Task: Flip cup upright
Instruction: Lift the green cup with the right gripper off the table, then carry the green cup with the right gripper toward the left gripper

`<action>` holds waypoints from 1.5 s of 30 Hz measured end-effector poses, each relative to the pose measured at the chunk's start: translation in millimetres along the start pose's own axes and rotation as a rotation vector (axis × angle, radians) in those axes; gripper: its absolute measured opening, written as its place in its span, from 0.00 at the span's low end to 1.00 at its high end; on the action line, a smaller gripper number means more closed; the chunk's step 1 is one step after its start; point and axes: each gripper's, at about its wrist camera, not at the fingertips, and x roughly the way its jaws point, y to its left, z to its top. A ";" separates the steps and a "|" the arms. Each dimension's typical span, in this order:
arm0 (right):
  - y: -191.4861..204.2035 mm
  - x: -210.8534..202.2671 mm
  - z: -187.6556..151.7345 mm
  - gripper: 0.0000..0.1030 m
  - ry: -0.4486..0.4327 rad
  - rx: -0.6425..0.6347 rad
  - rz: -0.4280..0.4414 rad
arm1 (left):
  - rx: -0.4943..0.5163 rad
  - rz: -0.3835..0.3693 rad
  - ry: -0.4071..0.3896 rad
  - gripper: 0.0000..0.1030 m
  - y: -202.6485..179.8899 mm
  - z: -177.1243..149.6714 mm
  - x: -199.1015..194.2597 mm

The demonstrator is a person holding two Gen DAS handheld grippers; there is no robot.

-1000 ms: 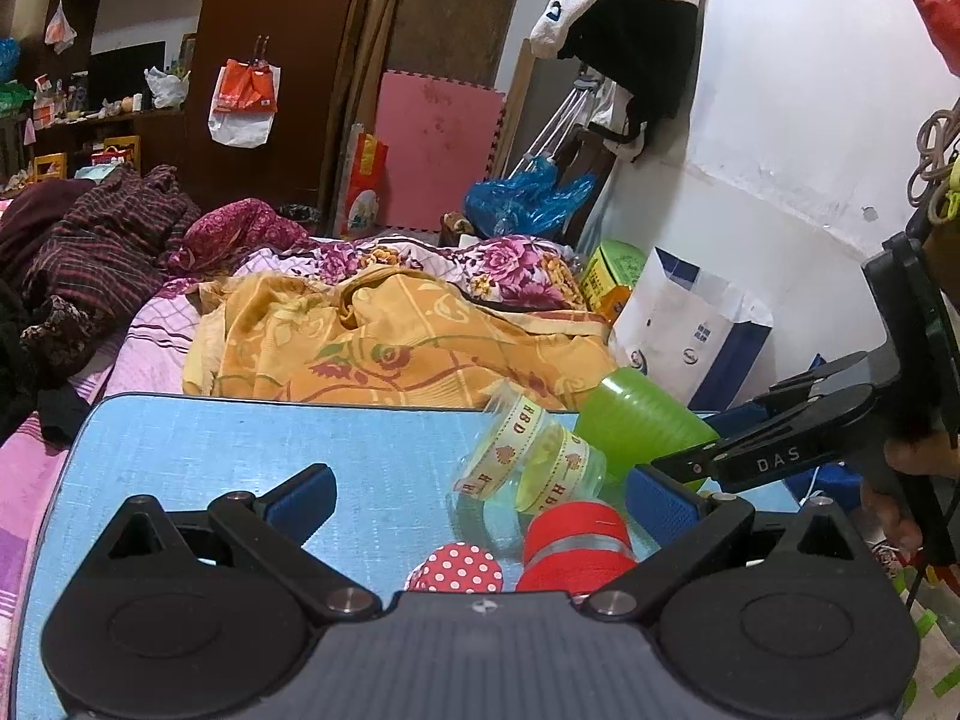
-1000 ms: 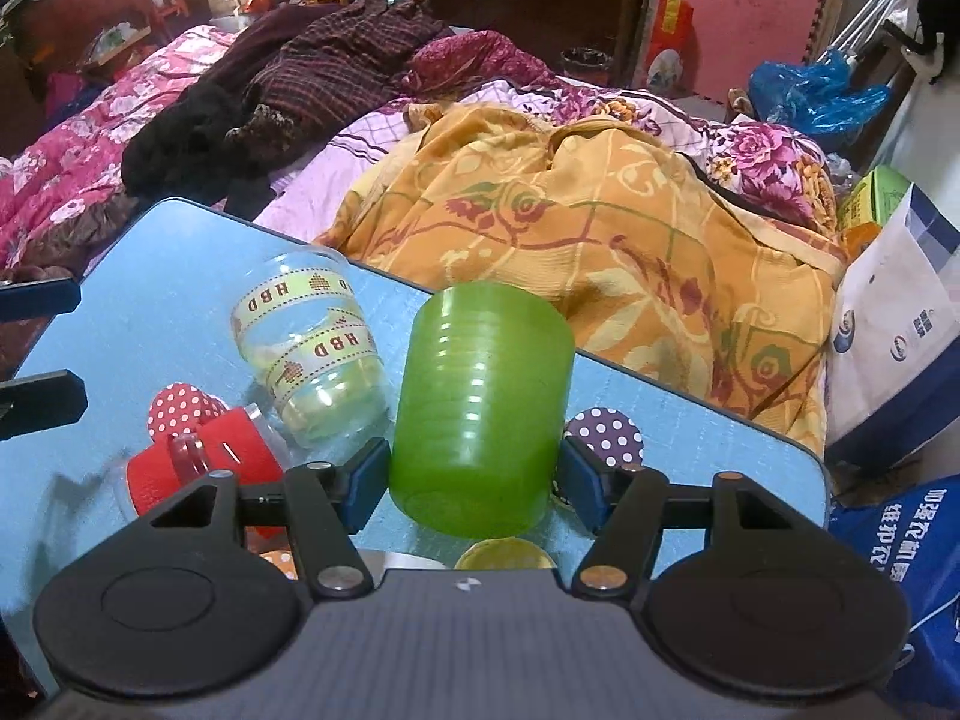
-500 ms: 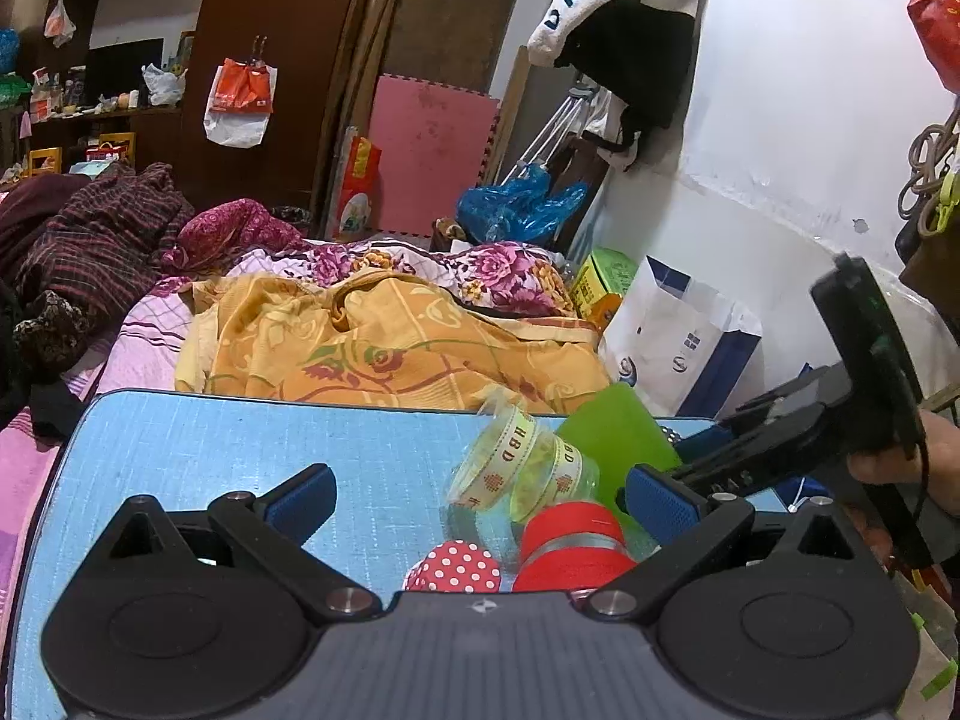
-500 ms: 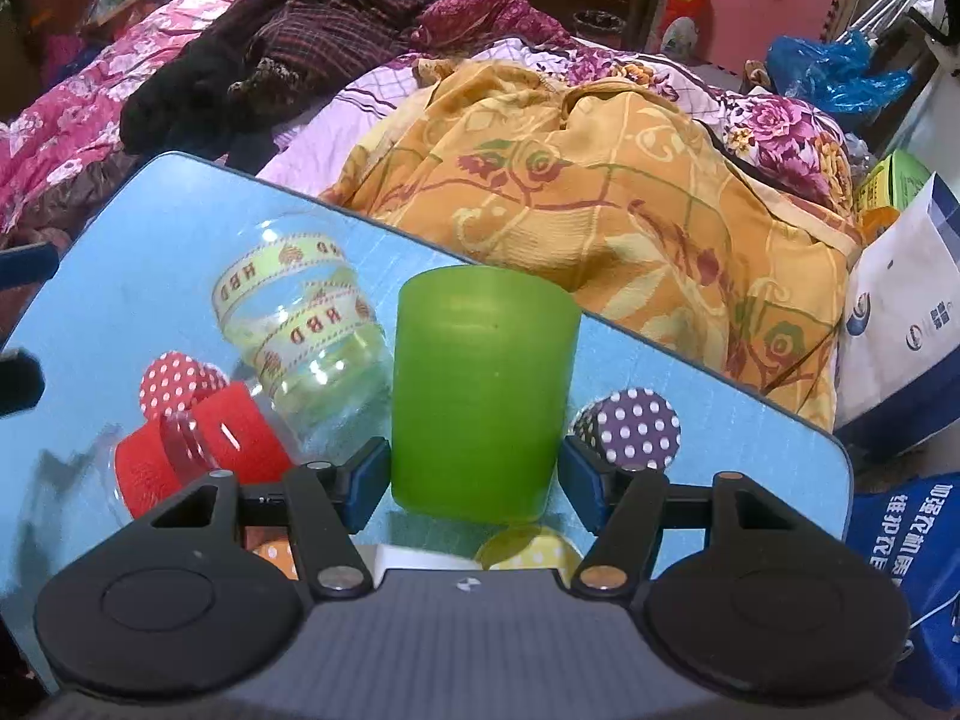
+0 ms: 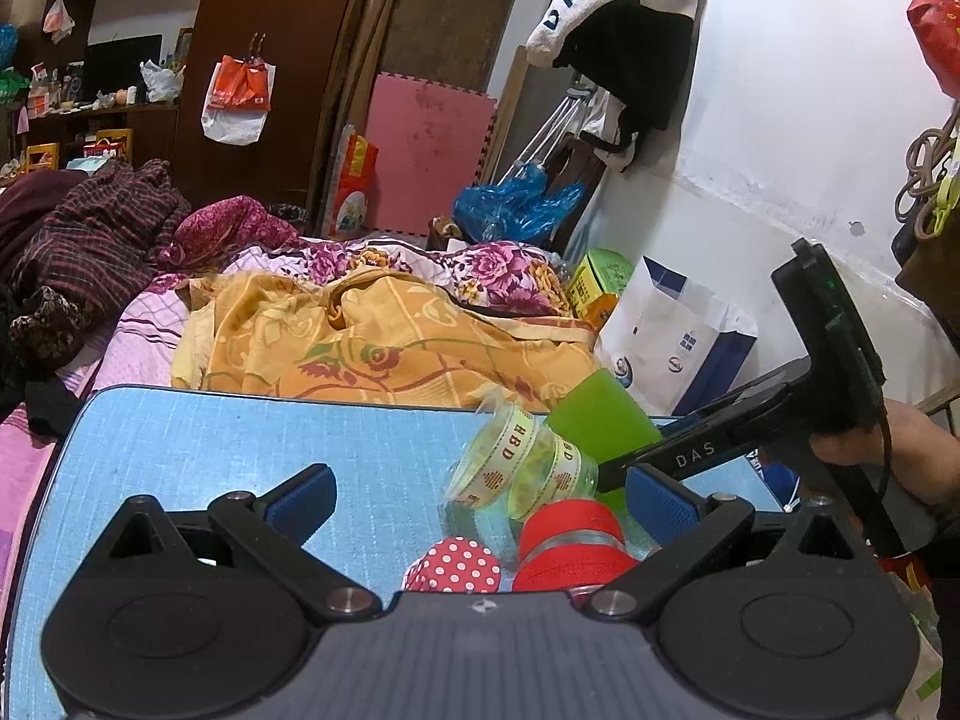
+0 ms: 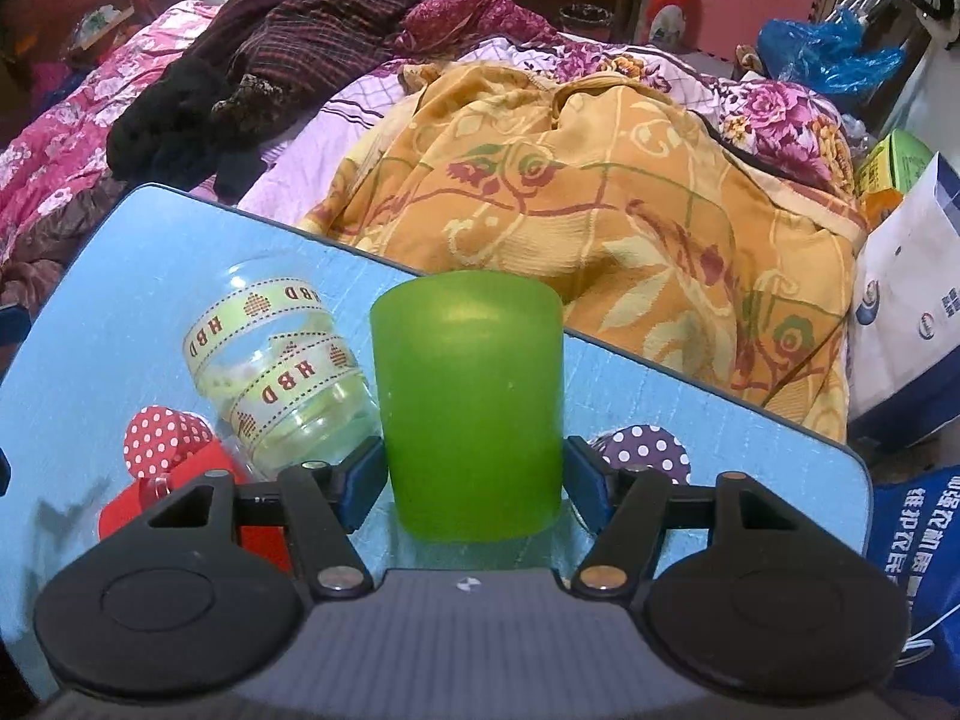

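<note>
The right gripper [image 6: 474, 474] is closed on the green cup [image 6: 471, 402], one blue pad pressed against each side of its lower wall. The cup stands roughly vertical over the blue table [image 6: 138, 276], near the table's right end; its top face looks closed and flat, so it appears to be mouth-down (whether its lower rim touches the table I cannot tell). From the left wrist view the same cup [image 5: 600, 420] shows tilted, with the right gripper's dark finger marked "DAS" across its lower part.

The left gripper [image 5: 480, 498] is wide open and holds nothing; its blue pads sit well apart above the table surface [image 5: 240, 450].

Just beside the cup, on its left, lies a clear jar [image 6: 282, 384] on its side, wrapped with a pale ribbon printed "HBD". Near it are a red thing [image 5: 570, 546] with a clear band and a red dotted disc [image 6: 162, 438]. A purple dotted disc [image 6: 645, 450] lies on the table to the right of the cup, behind the right pad.

Beyond the table is an orange blanket [image 6: 570, 192] on a bed.
</note>
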 end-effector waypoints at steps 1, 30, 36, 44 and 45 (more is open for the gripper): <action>0.3 -3.4 -1.3 0.62 -0.019 0.004 -0.017 | -0.003 -0.001 -0.001 1.00 0.7 0.2 -0.3; 102.8 -62.3 -134.9 0.63 -0.151 0.252 0.209 | -0.043 -0.056 -0.133 1.00 30.3 -74.7 -110.2; 118.9 -53.5 -132.8 0.63 -0.127 0.249 0.186 | -0.036 -0.048 -0.112 1.00 36.7 -86.9 -107.9; 140.4 -64.0 -143.5 0.77 -0.142 0.152 0.173 | -0.049 -0.033 -0.062 1.00 34.8 -95.3 -97.7; 142.8 -65.8 -144.7 0.79 -0.153 0.138 0.168 | -0.041 -0.030 -0.057 1.00 31.2 -96.0 -96.9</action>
